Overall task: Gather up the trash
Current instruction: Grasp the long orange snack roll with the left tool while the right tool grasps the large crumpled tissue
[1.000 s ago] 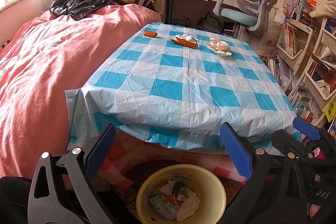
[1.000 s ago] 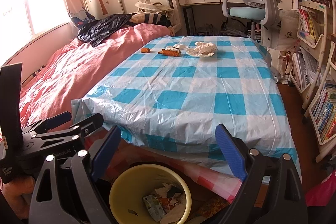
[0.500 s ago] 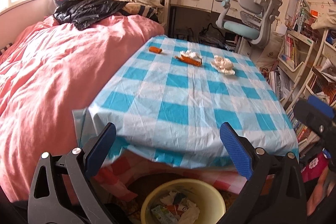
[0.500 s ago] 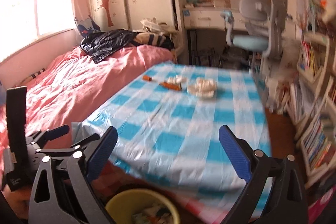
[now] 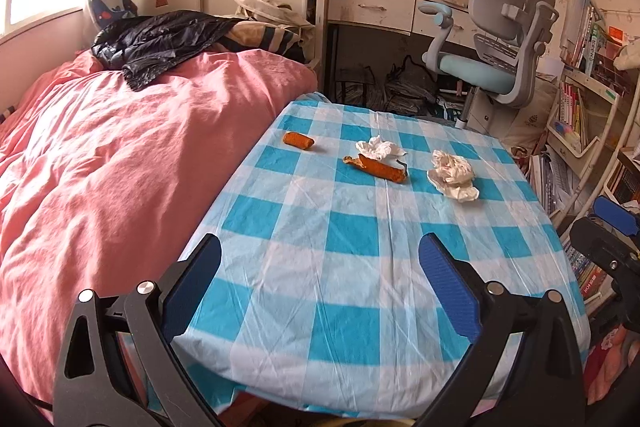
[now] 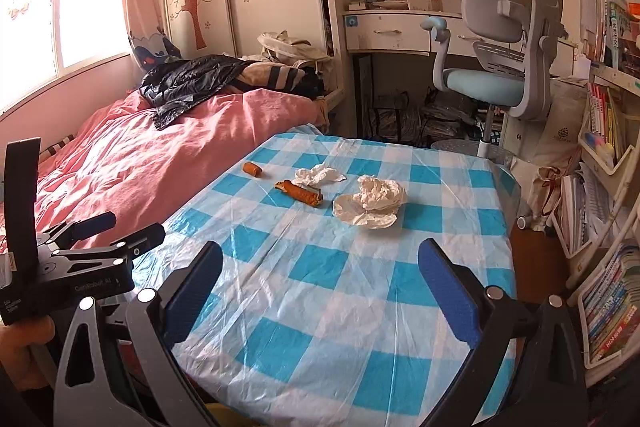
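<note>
On the blue-checked table [image 5: 352, 307] [image 6: 344, 307] lie, at the far end, a small orange piece [image 5: 298, 140] [image 6: 252, 169], a long orange peel [image 5: 378, 168] [image 6: 300, 192], a small crumpled tissue [image 5: 379, 148] [image 6: 318, 175] and a bigger crumpled tissue wad [image 5: 454, 171] [image 6: 374, 201]. My left gripper [image 5: 320, 279] is open and empty above the table's near edge. My right gripper [image 6: 320, 283] is open and empty, also above the near edge. Each gripper shows in the other's view: the right one [image 5: 608, 239], the left one [image 6: 100, 239]. The bin is out of view.
A bed with a pink duvet [image 5: 100, 167] [image 6: 132, 167] runs along the table's left side. A grey desk chair [image 5: 504, 67] [image 6: 504, 39] and desk stand beyond the table. Bookshelves [image 5: 580, 119] [image 6: 608, 163] line the right side.
Both grippers have risen and tilted up from the yellow bin below the table edge; the bin has dropped out of view and the table trash appears nearer. Both stay open.
</note>
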`<action>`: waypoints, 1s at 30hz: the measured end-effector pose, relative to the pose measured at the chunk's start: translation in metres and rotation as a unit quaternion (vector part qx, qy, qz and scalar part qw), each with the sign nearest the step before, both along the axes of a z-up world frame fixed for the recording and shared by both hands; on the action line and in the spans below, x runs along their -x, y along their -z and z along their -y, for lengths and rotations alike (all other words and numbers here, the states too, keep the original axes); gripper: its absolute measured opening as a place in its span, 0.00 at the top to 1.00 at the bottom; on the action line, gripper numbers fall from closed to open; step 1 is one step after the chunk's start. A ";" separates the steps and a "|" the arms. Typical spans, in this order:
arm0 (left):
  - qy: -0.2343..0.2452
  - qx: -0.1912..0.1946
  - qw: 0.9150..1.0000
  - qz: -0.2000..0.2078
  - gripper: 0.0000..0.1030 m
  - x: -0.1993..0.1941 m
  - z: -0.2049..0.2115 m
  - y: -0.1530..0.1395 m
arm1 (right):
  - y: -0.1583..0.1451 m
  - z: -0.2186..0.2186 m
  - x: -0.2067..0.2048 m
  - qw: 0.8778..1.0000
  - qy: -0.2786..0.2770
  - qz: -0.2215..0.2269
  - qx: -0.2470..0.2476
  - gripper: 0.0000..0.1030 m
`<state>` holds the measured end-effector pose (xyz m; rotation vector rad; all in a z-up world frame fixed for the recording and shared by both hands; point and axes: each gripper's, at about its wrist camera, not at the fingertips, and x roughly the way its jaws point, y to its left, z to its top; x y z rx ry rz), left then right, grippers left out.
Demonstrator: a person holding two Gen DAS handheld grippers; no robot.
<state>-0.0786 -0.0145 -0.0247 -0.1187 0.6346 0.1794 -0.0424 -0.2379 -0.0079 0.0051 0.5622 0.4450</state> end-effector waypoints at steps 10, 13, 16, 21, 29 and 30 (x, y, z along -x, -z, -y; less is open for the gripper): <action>0.012 0.002 1.000 -0.009 0.07 -0.052 0.005 0.010 | 0.013 -0.018 -0.037 0.999 -0.025 -0.022 0.015 0.09; 0.019 0.003 1.000 -0.011 0.07 -0.065 0.006 0.011 | 0.016 -0.024 -0.044 0.999 -0.030 -0.026 0.028 0.09; 0.013 0.017 1.000 -0.019 0.07 -0.077 -0.002 0.015 | 0.020 -0.025 -0.054 0.998 -0.030 -0.034 0.039 0.09; -0.007 0.025 0.999 -0.035 0.07 -0.095 -0.016 0.024 | 0.024 -0.024 -0.074 0.998 -0.024 -0.039 0.045 0.09; -0.039 0.044 0.997 -0.052 0.07 -0.133 -0.048 0.033 | 0.029 -0.053 -0.103 0.996 -0.062 -0.026 0.067 0.09; -0.045 0.048 0.996 -0.055 0.07 -0.141 -0.054 0.034 | 0.029 -0.062 -0.108 0.994 -0.072 -0.019 0.074 0.10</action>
